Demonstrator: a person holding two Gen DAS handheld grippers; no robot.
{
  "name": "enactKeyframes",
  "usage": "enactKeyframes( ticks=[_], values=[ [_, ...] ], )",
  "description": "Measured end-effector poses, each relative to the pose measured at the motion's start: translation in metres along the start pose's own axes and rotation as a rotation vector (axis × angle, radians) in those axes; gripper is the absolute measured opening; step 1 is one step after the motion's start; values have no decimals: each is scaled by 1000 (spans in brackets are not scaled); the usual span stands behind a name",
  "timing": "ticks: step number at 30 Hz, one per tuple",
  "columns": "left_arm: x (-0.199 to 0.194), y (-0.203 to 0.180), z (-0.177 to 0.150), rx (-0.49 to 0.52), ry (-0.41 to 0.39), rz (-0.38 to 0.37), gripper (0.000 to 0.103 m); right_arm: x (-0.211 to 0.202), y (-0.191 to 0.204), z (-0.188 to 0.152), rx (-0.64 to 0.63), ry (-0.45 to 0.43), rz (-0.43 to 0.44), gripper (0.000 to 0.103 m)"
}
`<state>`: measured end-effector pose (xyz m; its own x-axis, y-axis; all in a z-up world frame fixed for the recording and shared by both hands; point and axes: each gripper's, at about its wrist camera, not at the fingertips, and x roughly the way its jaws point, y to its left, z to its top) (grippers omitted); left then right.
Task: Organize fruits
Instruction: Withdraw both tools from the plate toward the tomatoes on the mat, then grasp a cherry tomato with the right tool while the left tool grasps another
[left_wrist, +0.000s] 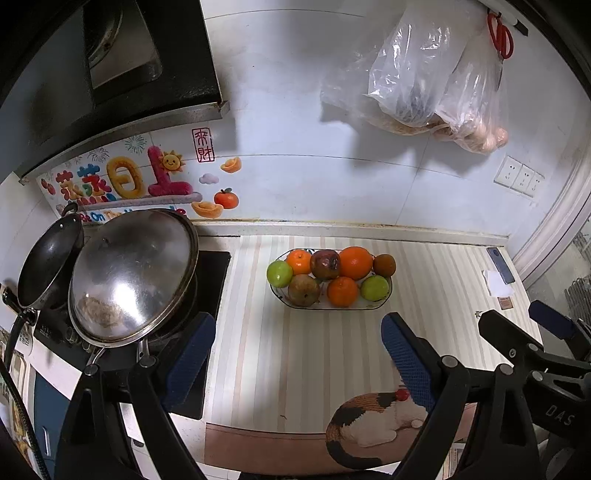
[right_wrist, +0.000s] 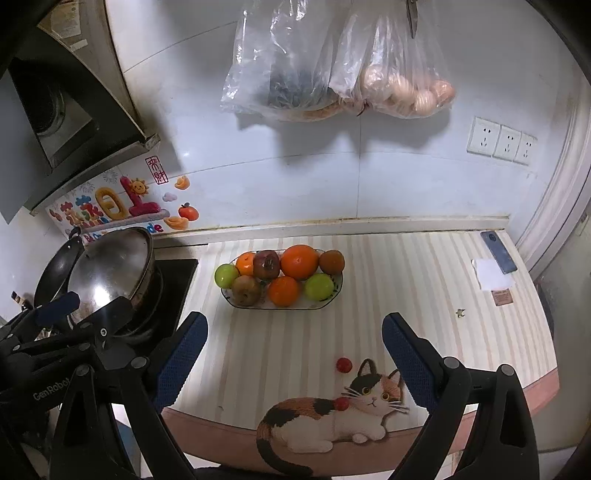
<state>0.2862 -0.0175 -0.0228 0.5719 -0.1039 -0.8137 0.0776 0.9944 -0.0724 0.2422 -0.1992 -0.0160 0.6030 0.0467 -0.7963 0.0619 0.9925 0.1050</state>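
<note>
A white plate (left_wrist: 380, 305) (right_wrist: 334, 295) near the back wall holds several fruits: oranges (left_wrist: 355, 262) (right_wrist: 299, 261), green apples (left_wrist: 279, 273) (right_wrist: 318, 286), a dark red fruit (left_wrist: 325, 264) (right_wrist: 267, 264) and brownish ones (left_wrist: 303, 290) (right_wrist: 246, 290). My left gripper (left_wrist: 299, 360) is open and empty, well in front of the plate. My right gripper (right_wrist: 293, 354) is open and empty, also short of the plate. The right gripper (left_wrist: 524, 325) shows at the right in the left wrist view, the left gripper (right_wrist: 92, 308) at the left in the right wrist view.
A lidded wok (left_wrist: 133, 275) (right_wrist: 110, 266) and a black pan (left_wrist: 50, 264) sit on the stove at left. A striped mat with a cat picture (right_wrist: 332, 417) covers the counter. A phone (right_wrist: 498, 251) and paper (right_wrist: 493, 278) lie at right. Plastic bags (right_wrist: 332, 66) hang on the wall.
</note>
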Motion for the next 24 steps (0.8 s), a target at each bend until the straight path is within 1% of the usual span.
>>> enactKeyframes(
  ticks=[6, 8, 9, 10, 12, 15, 17, 19, 20, 22, 23, 24],
  values=[
    [12, -3, 2, 0, 27, -16, 92, 11, -16, 2, 47, 12, 20, 98],
    [25, -8, 2, 13, 53, -27, 93, 20, -29, 1, 78, 34, 26, 98],
    [31, -11, 2, 21, 64, -27, 97, 27, -37, -1, 94, 54, 34, 98],
    [39, -16, 1, 33, 74, -26, 98, 34, -44, -3, 112, 72, 37, 98],
    [57, -25, -2, 55, 98, -15, 98, 49, -62, -12, 149, 109, 25, 98],
    [96, -44, -14, 105, 181, -6, 99, 79, -85, -30, 187, 174, -2, 98],
    [121, -56, -24, 136, 239, -17, 99, 106, -105, -49, 240, 246, -8, 97],
    [149, -71, -35, 171, 305, -12, 98, 133, -126, -72, 298, 308, -12, 96],
    [160, -78, -40, 186, 327, -14, 98, 145, -134, -81, 317, 337, -15, 94],
    [184, -93, -49, 228, 369, 1, 98, 168, -149, -101, 360, 384, 9, 80],
    [197, -102, -53, 251, 392, 10, 98, 179, -154, -113, 377, 413, 19, 77],
    [205, -106, -56, 264, 400, 21, 98, 189, -158, -122, 390, 436, 38, 72]
  ],
)
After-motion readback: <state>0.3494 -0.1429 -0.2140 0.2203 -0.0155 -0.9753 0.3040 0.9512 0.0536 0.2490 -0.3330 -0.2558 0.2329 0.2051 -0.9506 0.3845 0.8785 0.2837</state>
